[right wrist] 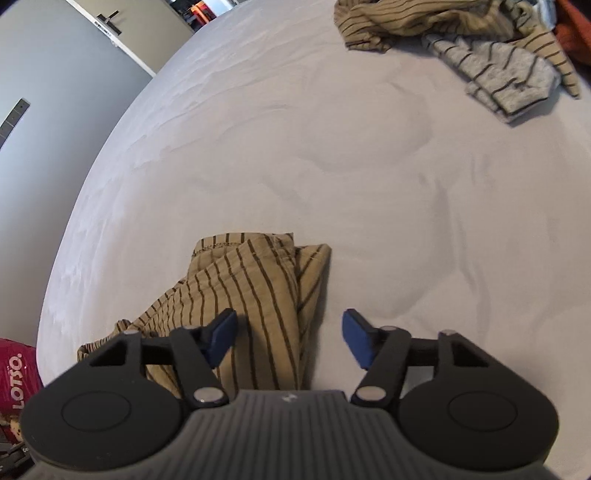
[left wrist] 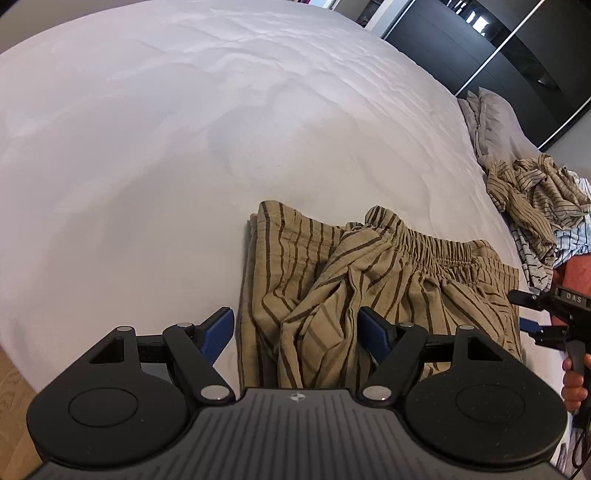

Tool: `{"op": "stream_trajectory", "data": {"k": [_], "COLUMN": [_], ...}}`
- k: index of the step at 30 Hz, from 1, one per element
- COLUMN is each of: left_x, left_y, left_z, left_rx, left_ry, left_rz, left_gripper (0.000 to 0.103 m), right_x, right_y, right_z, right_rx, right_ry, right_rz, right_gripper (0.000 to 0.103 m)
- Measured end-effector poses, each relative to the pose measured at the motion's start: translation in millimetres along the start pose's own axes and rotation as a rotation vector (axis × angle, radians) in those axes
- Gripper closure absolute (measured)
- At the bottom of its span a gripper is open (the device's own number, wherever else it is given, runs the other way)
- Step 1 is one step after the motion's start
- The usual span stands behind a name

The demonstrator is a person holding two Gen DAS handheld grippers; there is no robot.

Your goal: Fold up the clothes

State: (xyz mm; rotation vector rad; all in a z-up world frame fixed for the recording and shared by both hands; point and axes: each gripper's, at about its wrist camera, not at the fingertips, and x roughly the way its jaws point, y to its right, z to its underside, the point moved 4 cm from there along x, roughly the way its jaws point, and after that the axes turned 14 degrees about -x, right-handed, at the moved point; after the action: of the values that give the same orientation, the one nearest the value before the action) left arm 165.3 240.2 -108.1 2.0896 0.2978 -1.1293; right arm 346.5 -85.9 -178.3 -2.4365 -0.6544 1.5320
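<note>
Tan shorts with dark stripes point(left wrist: 369, 280) lie partly folded on the white bed, elastic waistband toward the right in the left wrist view. My left gripper point(left wrist: 297, 328) is open, its blue fingers spread on either side of a bunched fold of the shorts, gripping nothing. In the right wrist view the same shorts point(right wrist: 255, 295) lie at the bottom centre, and my right gripper point(right wrist: 290, 338) is open over their right edge, holding nothing. The right gripper point(left wrist: 546, 314) also shows at the right edge of the left wrist view, held by a hand.
A heap of unfolded clothes point(left wrist: 535, 199) lies at the bed's far right: a tan striped garment point(right wrist: 424, 26) and a grey striped one point(right wrist: 509, 81). The white sheet point(left wrist: 184, 147) spreads wide beyond the shorts. Dark wardrobe doors point(left wrist: 498, 44) stand behind. A red bag point(right wrist: 14, 373) sits off the bed.
</note>
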Motion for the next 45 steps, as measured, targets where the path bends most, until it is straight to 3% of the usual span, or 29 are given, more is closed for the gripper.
{"op": "stream_trajectory", "data": {"k": [1,3,5,6,11,15,20,28,31,34,35,38,45], "left_x": [1.0,1.0,-0.2,-0.6,-1.8,-3.1,-3.7,-5.0,-4.9,-5.2,-5.1,-5.0,-5.3], "left_y": [-0.9,-2.6,-3.0,-2.6,-2.2,-0.6,2.5,2.4,3.4,3.0,2.6,1.6,1.9], "left_z": [-0.4,-0.4,-0.1,0.0,0.0,0.4,3.1,2.6,2.7,2.8,2.6,1.8,3.5], "left_rx": [0.001,-0.004,-0.007,-0.006,-0.005,-0.010,0.004,0.006,0.014,0.020,0.018,0.015,0.011], "left_ry": [0.000,-0.002,-0.003,-0.002,-0.001,-0.002,-0.001,-0.009,-0.011,-0.013,-0.014,-0.016,-0.013], "left_rz": [0.003,0.008,0.008,0.007,0.004,0.003,-0.005,0.000,0.000,0.001,0.002,0.005,0.005], "left_gripper": [0.031,0.031,0.031,0.031,0.031,0.031,0.031,0.031,0.031,0.031,0.031,0.031,0.031], "right_x": [4.1,10.3,15.1,15.4,-3.1,-28.4,-42.7,-13.3,3.7,15.3,14.2,10.7,-17.3], "right_y": [-0.8,-2.0,-2.3,-3.0,-19.6,-50.5,-105.0,-172.6,-171.8,-167.1,-166.9,-166.3,-168.3], "right_z": [-2.0,-5.4,-9.1,-10.2,-17.0,-18.4,-5.5,47.0,57.1,60.4,60.3,59.7,53.7], "right_rx": [-0.012,-0.032,-0.034,-0.036,-0.102,-0.226,-0.473,-0.879,-0.880,-0.826,-0.809,-0.758,-0.699], "right_ry": [0.001,0.008,0.010,0.015,0.070,0.112,0.129,0.050,0.006,-0.025,-0.027,-0.034,0.011], "right_rz": [-0.005,-0.005,-0.013,-0.024,-0.047,-0.090,-0.096,-0.039,-0.064,-0.116,-0.133,-0.184,-0.272], "right_gripper": [0.039,0.051,0.079,0.085,0.095,0.095,0.095,0.092,0.086,0.057,0.052,0.046,0.045]}}
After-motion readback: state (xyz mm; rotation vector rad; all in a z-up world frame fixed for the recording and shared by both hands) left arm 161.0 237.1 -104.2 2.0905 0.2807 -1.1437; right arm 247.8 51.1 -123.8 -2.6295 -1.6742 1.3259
